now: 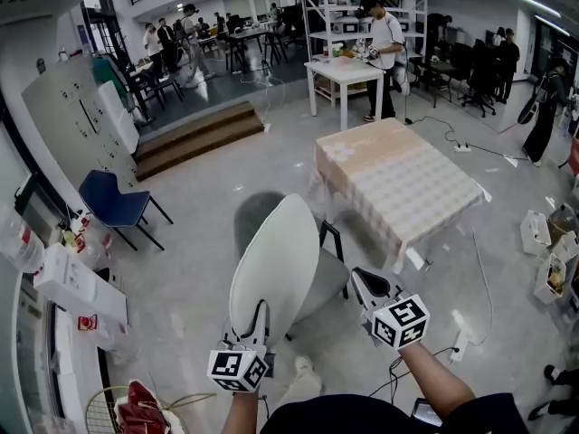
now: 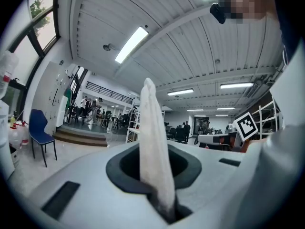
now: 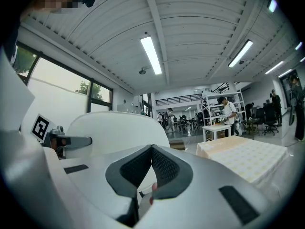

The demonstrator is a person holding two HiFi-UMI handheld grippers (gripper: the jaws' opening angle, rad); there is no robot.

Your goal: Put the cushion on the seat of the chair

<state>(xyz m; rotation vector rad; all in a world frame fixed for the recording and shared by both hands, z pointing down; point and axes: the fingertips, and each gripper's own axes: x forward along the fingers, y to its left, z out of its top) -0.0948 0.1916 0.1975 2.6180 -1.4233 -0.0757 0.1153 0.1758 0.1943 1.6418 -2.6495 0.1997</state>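
The cushion (image 1: 271, 269), a white oval pad, hangs in the air between our two grippers, tilted up on its near rim above the floor of a busy workshop. It is not yet on any seat. We hold it at two points on that near rim so the pad stays spread and flat rather than drooping, ready to be laid down as one piece.

The left gripper (image 1: 258, 319) is clamped on the cushion's near-left edge. Its own view shows the thin fabric rim (image 2: 152, 142) standing upright and pinched between the closed jaws. The right gripper (image 1: 362, 283) sits at the pad's right side. In its view the jaws stand nearly together, with a sliver of white caught low in the gap, so we judge that it too grips the cushion (image 3: 114, 132), though less plainly.

Both forearms reach forward from the bottom of the head view. The grippers are level, side by side and pointing away from the body, with their marker cubes turned up toward the camera.

Just beyond the pad, the dark legs of a chair (image 1: 331, 235) show under its far-right edge, and the seat is mostly hidden behind the cushion. We take this to be the target, so we judge the carry nearly done and the lowering yet to come. A cloth-covered counter (image 1: 398, 179) stands farther right, and a blue chair (image 1: 113, 202) stands well apart at far left.
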